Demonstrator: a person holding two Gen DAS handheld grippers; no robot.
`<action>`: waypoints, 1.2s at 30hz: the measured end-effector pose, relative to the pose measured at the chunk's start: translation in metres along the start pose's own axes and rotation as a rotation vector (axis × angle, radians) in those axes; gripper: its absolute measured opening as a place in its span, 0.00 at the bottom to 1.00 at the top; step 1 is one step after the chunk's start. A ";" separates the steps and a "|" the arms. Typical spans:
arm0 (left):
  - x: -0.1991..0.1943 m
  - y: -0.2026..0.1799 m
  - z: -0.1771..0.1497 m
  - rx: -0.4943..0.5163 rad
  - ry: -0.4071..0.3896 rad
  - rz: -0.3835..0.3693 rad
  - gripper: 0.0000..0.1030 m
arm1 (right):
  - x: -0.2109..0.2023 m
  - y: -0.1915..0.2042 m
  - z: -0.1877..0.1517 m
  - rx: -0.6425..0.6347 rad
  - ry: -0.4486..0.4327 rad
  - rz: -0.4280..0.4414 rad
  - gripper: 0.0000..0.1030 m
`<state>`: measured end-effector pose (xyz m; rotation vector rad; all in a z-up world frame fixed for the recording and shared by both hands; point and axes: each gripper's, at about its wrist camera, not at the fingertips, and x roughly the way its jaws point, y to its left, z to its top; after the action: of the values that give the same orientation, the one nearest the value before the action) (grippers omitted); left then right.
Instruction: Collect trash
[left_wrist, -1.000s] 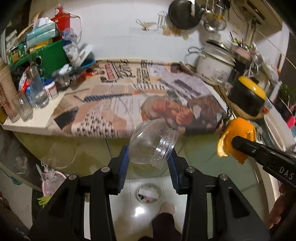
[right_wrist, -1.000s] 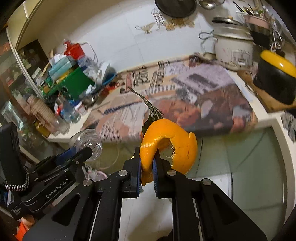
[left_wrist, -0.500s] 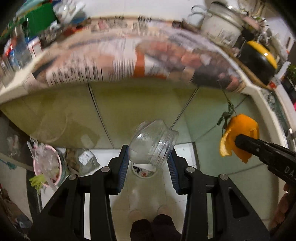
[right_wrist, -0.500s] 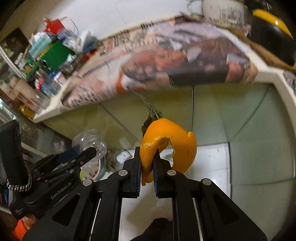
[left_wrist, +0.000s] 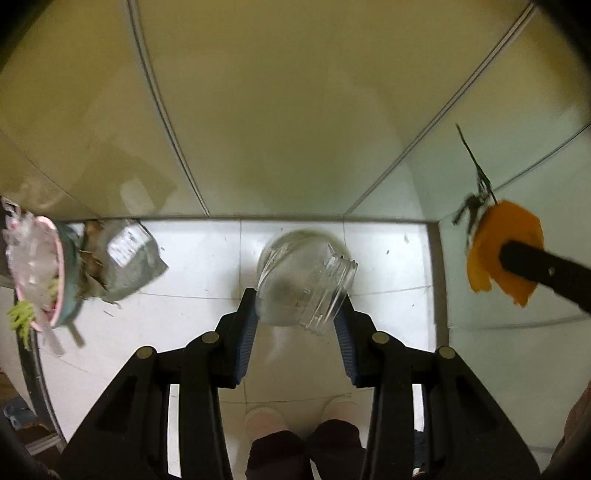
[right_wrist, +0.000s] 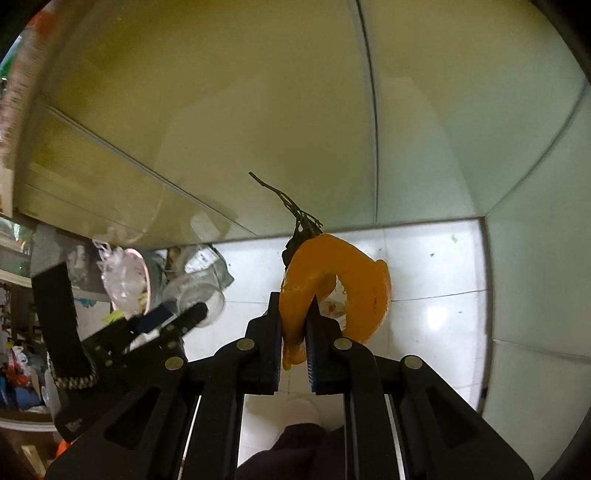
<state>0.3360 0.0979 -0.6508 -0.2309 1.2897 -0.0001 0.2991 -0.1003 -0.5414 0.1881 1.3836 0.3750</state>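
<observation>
My left gripper is shut on a clear plastic jar, mouth tilted to the right, held above the white tiled floor. My right gripper is shut on a curled orange peel with a dark twig sticking up from it. The peel also shows at the right of the left wrist view. The jar and the left gripper show at the left of the right wrist view. A pink bin full of trash stands on the floor at the far left.
Pale green cabinet fronts rise ahead and to the right. A grey foil bag lies beside the bin. The person's feet stand on the tiles below the grippers. Shelf clutter sits at the left.
Both grippers have swung down from the newspaper-covered counter to the floor. The counter has left the view. The bin and foil bag are now close at the left. Both holds are unchanged.
</observation>
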 end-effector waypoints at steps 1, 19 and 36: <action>0.013 0.001 -0.002 0.006 0.009 -0.007 0.39 | 0.016 -0.005 0.000 -0.008 0.010 0.005 0.10; 0.088 0.005 0.012 0.054 0.061 -0.029 0.42 | 0.088 -0.004 0.030 -0.146 0.051 -0.001 0.20; -0.329 -0.070 0.043 0.054 -0.260 -0.013 0.47 | -0.273 0.087 0.044 -0.189 -0.258 -0.001 0.20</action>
<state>0.2934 0.0793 -0.3152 -0.1860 1.0281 -0.0159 0.2910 -0.1163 -0.2522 0.0768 1.0873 0.4612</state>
